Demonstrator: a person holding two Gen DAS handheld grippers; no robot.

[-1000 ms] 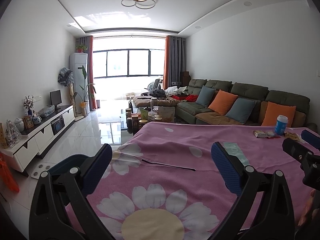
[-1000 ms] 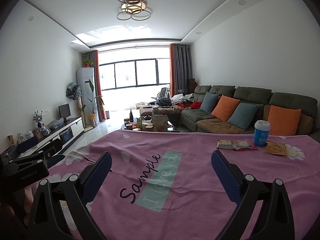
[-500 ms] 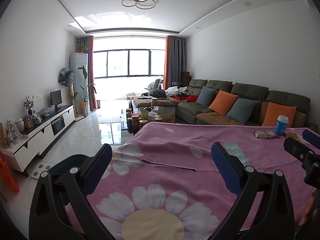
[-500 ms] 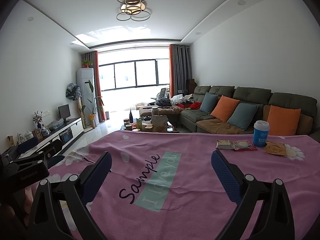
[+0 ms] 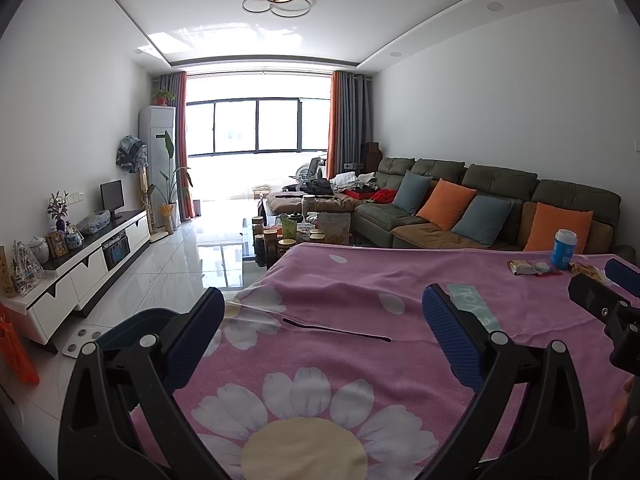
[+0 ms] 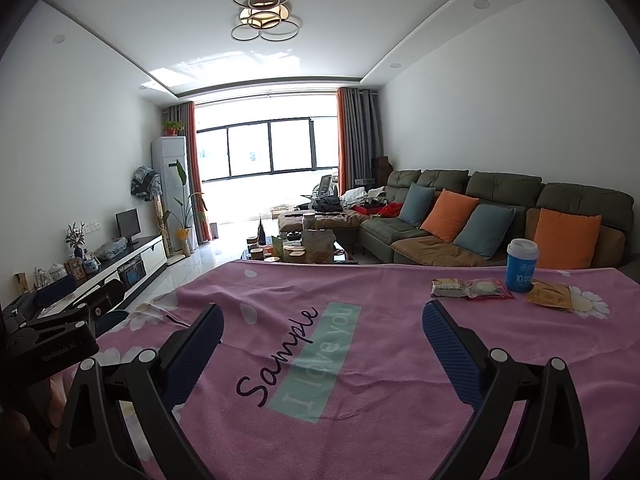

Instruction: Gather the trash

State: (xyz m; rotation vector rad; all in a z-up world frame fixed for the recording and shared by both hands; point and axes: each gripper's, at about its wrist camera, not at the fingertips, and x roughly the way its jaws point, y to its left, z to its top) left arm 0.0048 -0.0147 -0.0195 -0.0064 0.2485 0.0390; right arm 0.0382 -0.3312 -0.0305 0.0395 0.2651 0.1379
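On the pink flowered cloth [image 6: 360, 420] at the far right lie the trash items: a blue paper cup with a white lid [image 6: 521, 266], two snack wrappers [image 6: 472, 289] and a yellow-brown wrapper [image 6: 548, 295]. They also show small in the left wrist view, the cup [image 5: 563, 249] and the wrappers [image 5: 530, 267]. My right gripper [image 6: 322, 342] is open and empty above the cloth, short of the wrappers. My left gripper [image 5: 322, 338] is open and empty over the table's left part. A dark blue bin [image 5: 132, 326] stands on the floor by the table's left edge.
A green sofa with orange and blue cushions [image 6: 480, 220] runs along the right wall. A low coffee table with jars and packets [image 6: 304, 246] stands beyond the table. A white TV cabinet [image 5: 88, 256] lines the left wall. An orange bag [image 5: 16, 352] is at far left.
Both views have barely shifted; the grippers stay open and nearly still above the cloth.
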